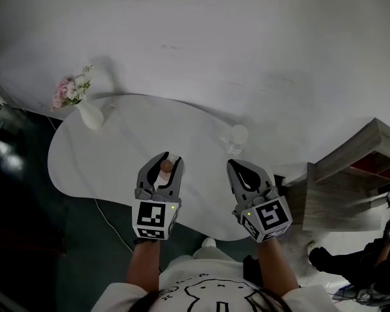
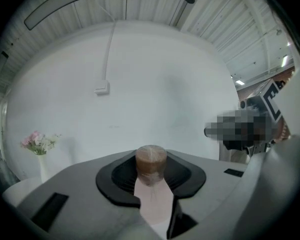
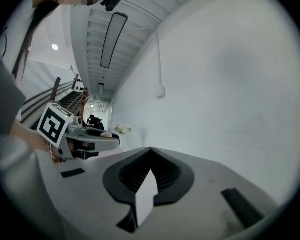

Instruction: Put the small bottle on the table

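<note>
The small bottle (image 1: pixel 166 167), pale pink with a brown cap (image 2: pixel 151 160), sits between the jaws of my left gripper (image 1: pixel 162 163), which is shut on it. The cap pokes out past the fingertips. The bottle is held above the near part of the white oval table (image 1: pixel 110 158). My right gripper (image 1: pixel 234 166) hovers beside it on the right, over the table's front edge. Its jaws are shut with nothing between them, as the right gripper view (image 3: pixel 150 153) shows.
A white vase with pink flowers (image 1: pixel 80 101) stands at the table's far left and shows in the left gripper view (image 2: pixel 38 149). A small white cup-like thing (image 1: pixel 236 137) rests near the table's right end. A wooden shelf unit (image 1: pixel 351 174) stands to the right.
</note>
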Available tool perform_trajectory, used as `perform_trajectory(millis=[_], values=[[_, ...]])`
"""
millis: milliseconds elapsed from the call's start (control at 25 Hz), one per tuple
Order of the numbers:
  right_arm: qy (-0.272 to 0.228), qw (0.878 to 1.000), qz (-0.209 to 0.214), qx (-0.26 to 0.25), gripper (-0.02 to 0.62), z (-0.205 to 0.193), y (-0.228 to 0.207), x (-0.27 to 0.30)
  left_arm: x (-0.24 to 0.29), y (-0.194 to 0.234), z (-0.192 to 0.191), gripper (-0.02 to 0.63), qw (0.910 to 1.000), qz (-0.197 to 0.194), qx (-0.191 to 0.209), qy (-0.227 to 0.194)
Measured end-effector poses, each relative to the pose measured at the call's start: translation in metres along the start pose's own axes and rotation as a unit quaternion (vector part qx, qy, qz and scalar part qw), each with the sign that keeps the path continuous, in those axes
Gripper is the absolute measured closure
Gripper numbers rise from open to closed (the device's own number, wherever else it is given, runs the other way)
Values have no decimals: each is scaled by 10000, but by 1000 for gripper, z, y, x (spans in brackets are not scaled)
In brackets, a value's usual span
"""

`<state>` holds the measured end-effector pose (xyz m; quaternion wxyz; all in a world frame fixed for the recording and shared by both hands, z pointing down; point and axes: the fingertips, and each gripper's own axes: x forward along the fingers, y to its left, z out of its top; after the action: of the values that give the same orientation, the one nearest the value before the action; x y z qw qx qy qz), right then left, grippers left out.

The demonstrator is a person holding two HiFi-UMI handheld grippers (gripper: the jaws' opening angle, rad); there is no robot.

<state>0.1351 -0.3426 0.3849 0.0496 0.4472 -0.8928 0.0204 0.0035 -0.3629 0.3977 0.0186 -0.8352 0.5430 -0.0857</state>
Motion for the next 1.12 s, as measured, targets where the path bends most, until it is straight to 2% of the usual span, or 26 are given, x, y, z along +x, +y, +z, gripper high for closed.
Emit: perform_trajectory(millis=[400, 760, 1120], values=[[312, 9991, -86, 277, 603, -39, -22, 17, 36, -12, -35, 482, 9992, -255, -159, 274], [585, 9971, -225, 444, 603, -75, -31, 47, 72, -12, -88, 482, 9947, -608, -362, 744], [840, 9949, -374, 425, 603, -108, -47, 73, 112, -6, -126, 482, 9905, -758, -451, 1053]])
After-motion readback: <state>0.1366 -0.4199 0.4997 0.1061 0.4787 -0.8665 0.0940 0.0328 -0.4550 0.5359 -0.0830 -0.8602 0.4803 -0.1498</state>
